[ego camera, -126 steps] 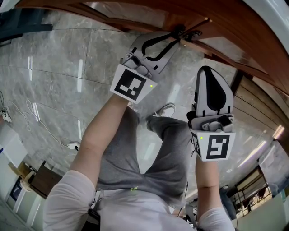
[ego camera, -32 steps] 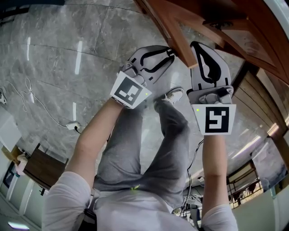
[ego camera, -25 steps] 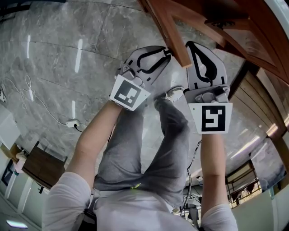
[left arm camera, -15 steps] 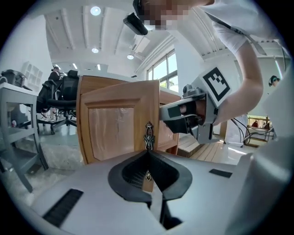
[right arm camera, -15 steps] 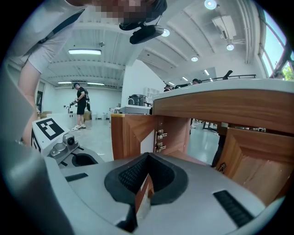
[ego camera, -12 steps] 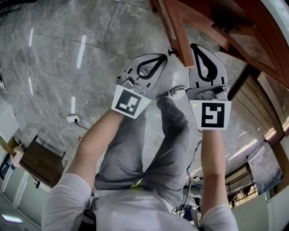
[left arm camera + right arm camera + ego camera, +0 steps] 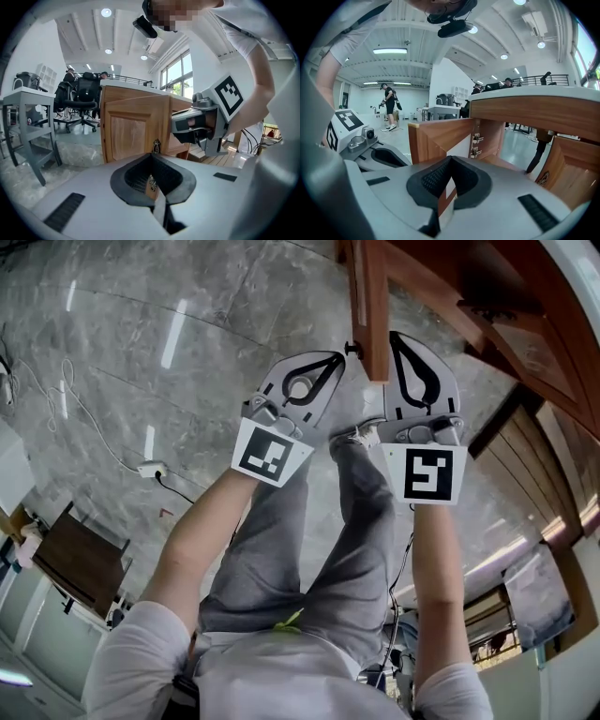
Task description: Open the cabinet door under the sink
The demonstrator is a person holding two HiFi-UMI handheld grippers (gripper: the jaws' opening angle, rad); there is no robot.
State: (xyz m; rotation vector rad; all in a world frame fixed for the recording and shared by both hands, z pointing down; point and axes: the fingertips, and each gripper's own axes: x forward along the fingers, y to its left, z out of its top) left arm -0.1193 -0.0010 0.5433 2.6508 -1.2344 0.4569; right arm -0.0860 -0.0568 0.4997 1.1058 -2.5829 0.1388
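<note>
The wooden cabinet door (image 7: 370, 306) stands swung out from the cabinet, seen edge-on in the head view. Its small dark handle (image 7: 352, 348) sticks out on the door's left side. My left gripper (image 7: 337, 354) is shut with its tips right at that handle; in the left gripper view the brass handle (image 7: 156, 146) shows just over the closed tips (image 7: 152, 157). My right gripper (image 7: 396, 337) is shut and holds nothing, lying close along the door's inner side by its free edge. The right gripper view shows the door's inner face (image 7: 440, 133) and its hinges (image 7: 476, 140).
A second wooden cabinet door (image 7: 569, 168) stays closed at the right, under the countertop (image 7: 534, 110). A dark pipe (image 7: 536, 150) shows inside the cabinet. The person's legs (image 7: 309, 540) and a shoe (image 7: 356, 434) are below the grippers on the grey marble floor (image 7: 141, 352).
The door has swung further out over the last second, and both grippers moved along with it. Five seconds ago the door was nearly closed and the right gripper hung lower, away from it.
</note>
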